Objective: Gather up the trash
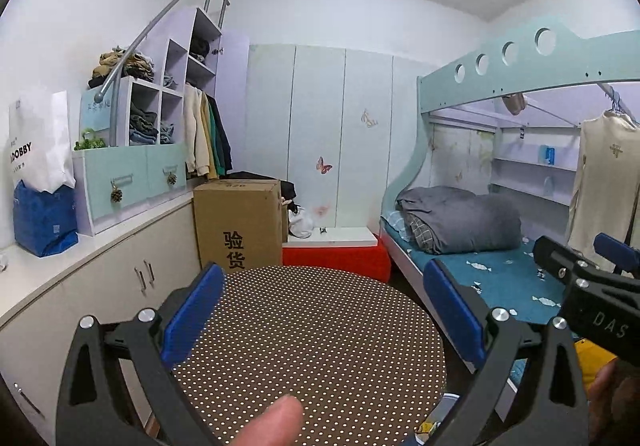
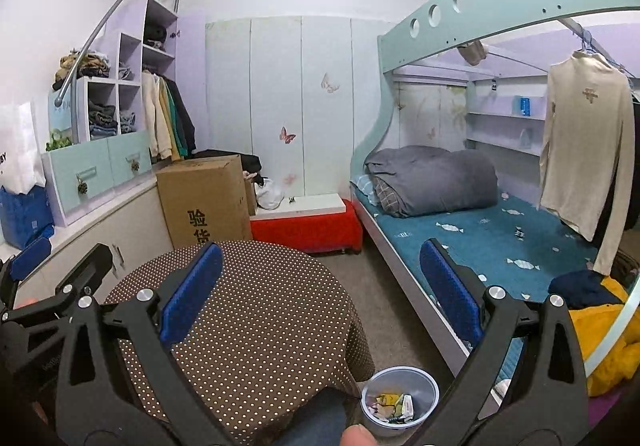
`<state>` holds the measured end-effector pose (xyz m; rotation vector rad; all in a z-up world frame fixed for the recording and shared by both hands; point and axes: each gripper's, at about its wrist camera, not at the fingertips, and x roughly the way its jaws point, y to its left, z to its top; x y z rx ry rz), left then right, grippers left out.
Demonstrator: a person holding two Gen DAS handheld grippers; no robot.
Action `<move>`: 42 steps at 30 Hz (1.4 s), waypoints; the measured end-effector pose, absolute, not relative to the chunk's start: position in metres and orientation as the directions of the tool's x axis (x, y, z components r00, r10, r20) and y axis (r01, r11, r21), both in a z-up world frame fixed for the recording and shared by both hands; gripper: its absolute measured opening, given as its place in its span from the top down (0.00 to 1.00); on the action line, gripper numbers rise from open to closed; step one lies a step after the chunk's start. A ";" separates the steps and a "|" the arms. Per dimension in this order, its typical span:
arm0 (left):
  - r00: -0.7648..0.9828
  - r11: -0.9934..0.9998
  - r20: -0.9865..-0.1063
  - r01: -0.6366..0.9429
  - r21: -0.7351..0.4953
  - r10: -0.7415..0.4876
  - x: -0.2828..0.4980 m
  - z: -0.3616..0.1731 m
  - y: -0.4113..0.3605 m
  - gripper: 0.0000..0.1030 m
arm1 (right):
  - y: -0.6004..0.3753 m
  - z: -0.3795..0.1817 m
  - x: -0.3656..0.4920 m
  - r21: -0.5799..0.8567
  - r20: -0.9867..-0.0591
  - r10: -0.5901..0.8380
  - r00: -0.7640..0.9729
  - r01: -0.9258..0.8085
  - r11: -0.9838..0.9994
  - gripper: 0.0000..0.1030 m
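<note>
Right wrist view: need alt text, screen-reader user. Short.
The open right gripper is held empty above a round table with a brown polka-dot cloth; a small bin holding wrappers stands on the floor between the table and a bunk bed. The left gripper shows at the left edge; a cardboard box stands behind the table.

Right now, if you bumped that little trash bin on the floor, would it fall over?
Probably yes. The trash bin looks like thin, see-through plastic with only a few wrappers inside, so it seems light. It stands free on the floor beside the table, so a nudge might slide or tip it.
</note>
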<state>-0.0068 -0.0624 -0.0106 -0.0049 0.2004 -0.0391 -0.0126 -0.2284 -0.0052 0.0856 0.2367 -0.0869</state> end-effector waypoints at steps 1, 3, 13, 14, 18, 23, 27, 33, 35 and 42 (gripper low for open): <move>0.979 0.999 -0.198 0.039 -0.009 -0.040 -0.008 -0.011 -0.062 0.05 | -0.229 -0.005 -0.013 0.074 -0.235 -0.077 0.969 0.097 0.993 0.06; 0.980 0.999 -0.196 0.040 -0.011 -0.042 -0.010 -0.011 -0.062 0.05 | -0.228 -0.006 -0.015 0.069 -0.232 -0.081 0.969 0.099 0.993 0.06; 0.978 1.000 -0.208 0.029 -0.007 -0.030 -0.009 -0.016 -0.063 0.05 | -0.222 -0.008 -0.016 0.052 -0.231 -0.081 0.969 0.096 0.994 0.06; 0.977 1.000 -0.211 0.029 -0.007 -0.030 -0.008 -0.016 -0.063 0.05 | -0.223 -0.008 -0.016 0.052 -0.232 -0.079 0.969 0.094 0.994 0.06; 0.976 1.000 -0.214 0.029 -0.008 -0.031 -0.007 -0.017 -0.063 0.05 | -0.222 -0.008 -0.015 0.050 -0.234 -0.079 0.969 0.093 0.994 0.06; 0.975 0.999 -0.219 0.038 -0.012 -0.039 -0.006 -0.016 -0.061 0.05 | -0.222 -0.008 -0.015 0.048 -0.232 -0.081 0.969 0.094 0.994 0.06; 0.976 0.999 -0.214 0.037 -0.014 -0.039 -0.006 -0.015 -0.060 0.05 | -0.225 -0.009 -0.013 0.052 -0.234 -0.080 0.969 0.094 0.994 0.06; 0.977 0.999 -0.210 0.046 -0.015 -0.048 -0.005 -0.016 -0.057 0.05 | -0.226 -0.009 -0.013 0.051 -0.233 -0.081 0.969 0.095 0.994 0.06; 0.979 0.999 -0.197 0.044 -0.004 -0.044 -0.006 -0.016 -0.058 0.05 | -0.224 -0.010 -0.014 0.051 -0.233 -0.078 0.969 0.092 0.994 0.06; 0.976 1.000 -0.214 0.029 -0.003 -0.029 -0.003 -0.016 -0.057 0.05 | -0.223 -0.008 -0.012 0.048 -0.236 -0.071 0.969 0.085 0.995 0.06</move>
